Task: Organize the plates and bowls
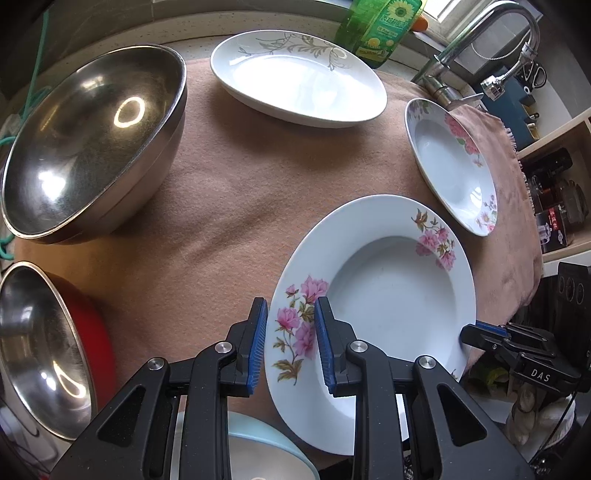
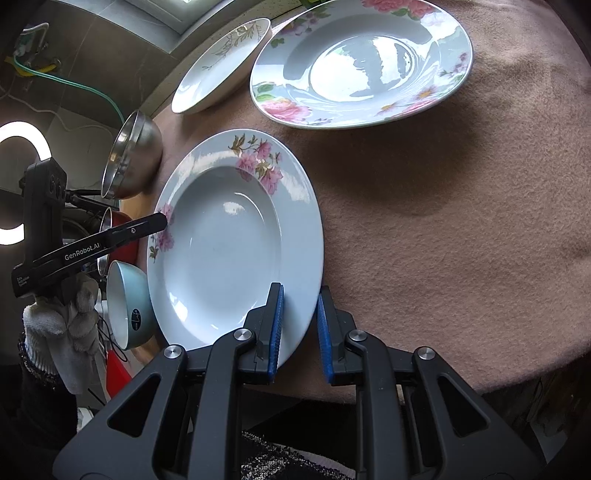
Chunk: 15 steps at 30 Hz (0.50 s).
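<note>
A white deep plate with pink flowers [image 1: 391,295] hangs just over the tan cloth, held by both grippers. My left gripper [image 1: 290,306] is shut on its near flowered rim, one blue pad above and one below. My right gripper [image 2: 301,291] is shut on the opposite rim of the same plate [image 2: 221,251]. Each gripper shows in the other's view: the right gripper [image 1: 467,334] at the plate's far edge, the left gripper [image 2: 162,221] at its left edge. A second flowered plate [image 1: 450,166] and a white oval dish [image 1: 299,77] lie on the cloth.
A large steel bowl [image 1: 92,140] and a steel bowl with a red outside [image 1: 40,350] stand on the left. A light blue bowl [image 1: 266,450] sits under the held plate's near edge. A green bottle [image 1: 380,26] and a faucet [image 1: 491,44] are behind. The cloth's edge drops off at right.
</note>
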Available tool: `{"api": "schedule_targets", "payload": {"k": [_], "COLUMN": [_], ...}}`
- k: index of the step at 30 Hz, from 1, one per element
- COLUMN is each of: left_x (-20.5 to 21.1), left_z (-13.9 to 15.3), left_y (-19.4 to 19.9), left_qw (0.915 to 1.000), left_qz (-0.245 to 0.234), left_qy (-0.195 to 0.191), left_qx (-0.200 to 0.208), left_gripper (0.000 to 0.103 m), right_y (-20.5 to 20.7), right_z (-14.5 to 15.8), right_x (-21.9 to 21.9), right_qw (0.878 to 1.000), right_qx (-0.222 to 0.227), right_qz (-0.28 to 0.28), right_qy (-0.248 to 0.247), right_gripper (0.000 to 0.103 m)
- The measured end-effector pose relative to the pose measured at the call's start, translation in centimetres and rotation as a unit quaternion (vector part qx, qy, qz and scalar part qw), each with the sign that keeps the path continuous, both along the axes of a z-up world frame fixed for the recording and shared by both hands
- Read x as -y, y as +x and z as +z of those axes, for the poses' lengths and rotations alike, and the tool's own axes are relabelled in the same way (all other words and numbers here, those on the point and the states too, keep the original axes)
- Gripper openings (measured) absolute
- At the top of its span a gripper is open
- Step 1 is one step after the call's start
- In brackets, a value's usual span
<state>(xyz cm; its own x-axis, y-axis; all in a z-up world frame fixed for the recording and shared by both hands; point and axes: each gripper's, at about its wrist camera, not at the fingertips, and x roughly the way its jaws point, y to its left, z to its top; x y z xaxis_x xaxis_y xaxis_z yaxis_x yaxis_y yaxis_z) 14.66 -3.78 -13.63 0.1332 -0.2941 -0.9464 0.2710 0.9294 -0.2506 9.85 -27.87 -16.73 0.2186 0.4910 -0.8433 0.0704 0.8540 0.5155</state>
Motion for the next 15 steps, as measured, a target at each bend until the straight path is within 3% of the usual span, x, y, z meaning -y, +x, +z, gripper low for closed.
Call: {"api": "schedule_targets", "payload": {"k": [15], "left_x": [1.5], "left_z": [-0.1], "left_y": [-0.2], "left_qw": [0.9999], "left_qz": [-0.015], "left_qy": [-0.001], "left_qx": [-0.003], "left_gripper": [0.025], "right_y": [-0.4], "right_z": [-0.1], "right_x": [-0.1], "right_qw": [1.0], "right_qx": [-0.009], "right_qz": [-0.005], "right_qy": [-0.003], "right_gripper": [0.018]}}
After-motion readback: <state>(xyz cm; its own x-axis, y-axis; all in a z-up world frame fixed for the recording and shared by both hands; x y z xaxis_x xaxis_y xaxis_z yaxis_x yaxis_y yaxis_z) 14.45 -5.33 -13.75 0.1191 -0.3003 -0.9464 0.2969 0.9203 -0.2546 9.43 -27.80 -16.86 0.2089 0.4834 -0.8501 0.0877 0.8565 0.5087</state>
